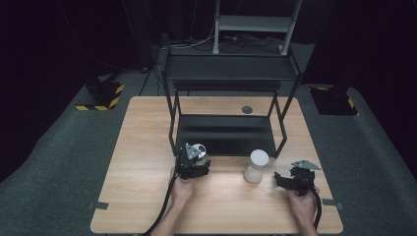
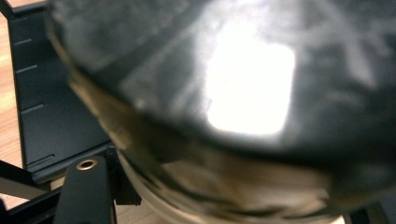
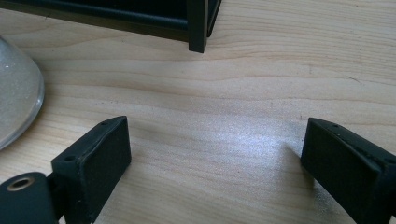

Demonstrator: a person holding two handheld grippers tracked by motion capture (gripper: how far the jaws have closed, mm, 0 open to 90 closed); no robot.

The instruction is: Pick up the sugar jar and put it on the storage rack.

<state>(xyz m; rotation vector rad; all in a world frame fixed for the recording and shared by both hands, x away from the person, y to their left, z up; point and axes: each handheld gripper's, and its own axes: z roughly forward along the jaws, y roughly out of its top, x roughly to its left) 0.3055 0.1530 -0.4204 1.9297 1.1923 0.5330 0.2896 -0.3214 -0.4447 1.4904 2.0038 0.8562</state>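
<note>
My left gripper (image 1: 195, 157) sits just in front of the black rack's lower shelf (image 1: 226, 133), shut on a small round jar-like thing (image 1: 204, 159). Seen close and blurred in the left gripper view, that jar (image 2: 243, 93) has a dark glossy top and a pale beige body, with one black fingertip (image 2: 84, 191) beside it. A white frosted cylinder (image 1: 256, 165) stands upright on the table between my two hands. Its curved side (image 3: 16, 88) shows at the left edge of the right gripper view. My right gripper (image 1: 281, 179) rests low to the cylinder's right, open (image 3: 215, 144), with bare wood between its fingers.
The black metal rack has two shelves and thin legs; one leg (image 3: 198, 28) stands just ahead of my right gripper. A round grommet (image 1: 247, 109) sits at the back of the wooden table (image 1: 142, 162). Grey carpet surrounds the table.
</note>
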